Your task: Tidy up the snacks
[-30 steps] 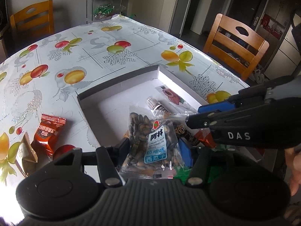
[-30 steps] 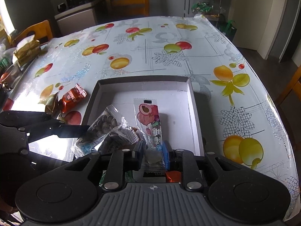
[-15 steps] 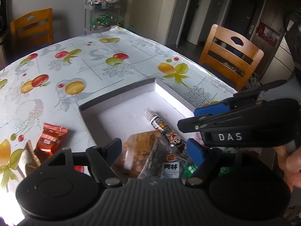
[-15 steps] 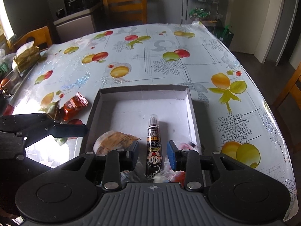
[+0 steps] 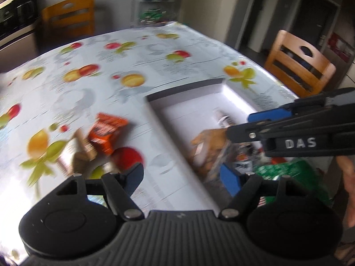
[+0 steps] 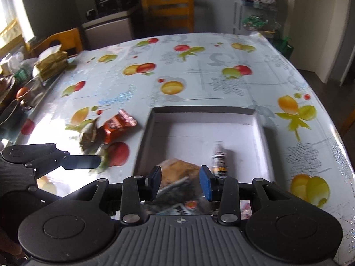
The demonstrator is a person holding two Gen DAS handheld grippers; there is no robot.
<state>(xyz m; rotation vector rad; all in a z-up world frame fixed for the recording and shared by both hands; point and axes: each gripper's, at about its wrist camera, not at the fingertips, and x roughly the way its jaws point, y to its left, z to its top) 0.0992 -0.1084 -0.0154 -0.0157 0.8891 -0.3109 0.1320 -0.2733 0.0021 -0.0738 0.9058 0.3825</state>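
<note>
Already several snacks point(image 6: 177, 173) lie in the white tray point(image 6: 260, 133); an orange packet point(image 6: 116, 125) and a brown one point(image 6: 88, 136) wait beside it on the fruit-print tablecloth point(image 6: 199, 66). Left gripper point(image 5: 182, 177) spread, empty; right gripper point(image 6: 179, 178) opening, pinching nothing.

Table point(image 6: 199, 84) covered with a glossy fruit-print cloth. Directly on it: a shallow open box point(image 6: 259, 128) with grey outer walls and white interior near the front edge; to the left of the box, an orange snack packet point(image 6: 117, 125) touching a brown-and-white packet point(image 6: 88, 136), the latter too blurred to identify. At the far left edge, a gold-wrapped stack point(image 6: 52, 65) and assorted clutter, possibly dishes.
</note>
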